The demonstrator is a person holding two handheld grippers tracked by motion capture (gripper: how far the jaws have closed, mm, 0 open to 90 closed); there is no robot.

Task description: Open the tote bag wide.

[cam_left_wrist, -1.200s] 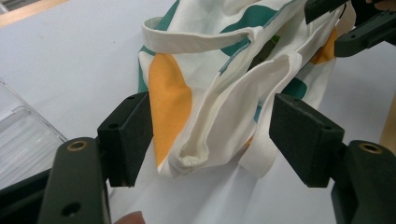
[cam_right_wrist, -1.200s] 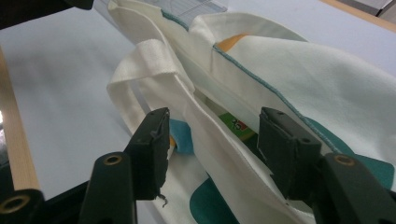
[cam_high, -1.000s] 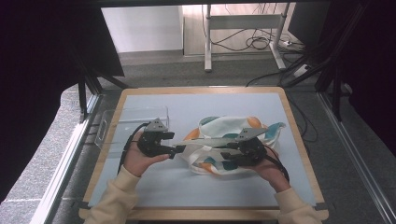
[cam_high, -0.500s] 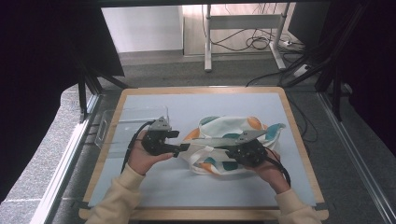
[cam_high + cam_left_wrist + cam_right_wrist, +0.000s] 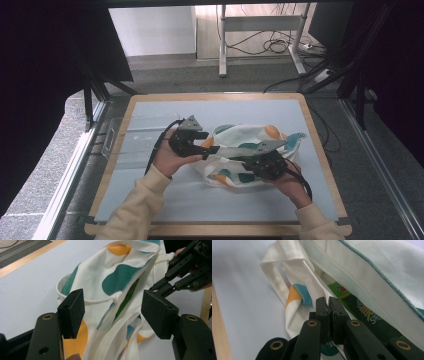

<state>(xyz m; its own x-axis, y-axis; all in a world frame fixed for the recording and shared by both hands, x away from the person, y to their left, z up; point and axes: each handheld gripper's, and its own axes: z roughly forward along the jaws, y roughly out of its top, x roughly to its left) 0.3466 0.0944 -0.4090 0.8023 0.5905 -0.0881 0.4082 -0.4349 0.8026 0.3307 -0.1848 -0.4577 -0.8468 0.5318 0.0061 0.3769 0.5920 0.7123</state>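
Observation:
A white cloth bag (image 5: pixel 245 137) with teal and orange spots lies crumpled in the middle of the light blue mat (image 5: pixel 150 115). My left gripper (image 5: pixel 216 150) hovers at the bag's left side, pointing right. Its jaws (image 5: pixel 117 307) are open and have just closed a little; the bag (image 5: pixel 120 280) lies beyond the pads, untouched. My right gripper (image 5: pixel 239 161) comes in from the bag's near right and is shut (image 5: pixel 329 302) on a hemmed edge of the bag (image 5: pixel 314 277). A green printed packet (image 5: pixel 362 310) shows inside the bag's mouth.
The mat covers a wooden board (image 5: pixel 320 150) with a raised rim. A clear plastic tray (image 5: pixel 116 141) sits at the board's left edge. Dark frame posts stand at both sides, and desk legs and cables (image 5: pixel 270 45) lie on the floor behind.
My left gripper has moved right and a little away from me, closer over the bag. The right hand has stayed in place on the bag.

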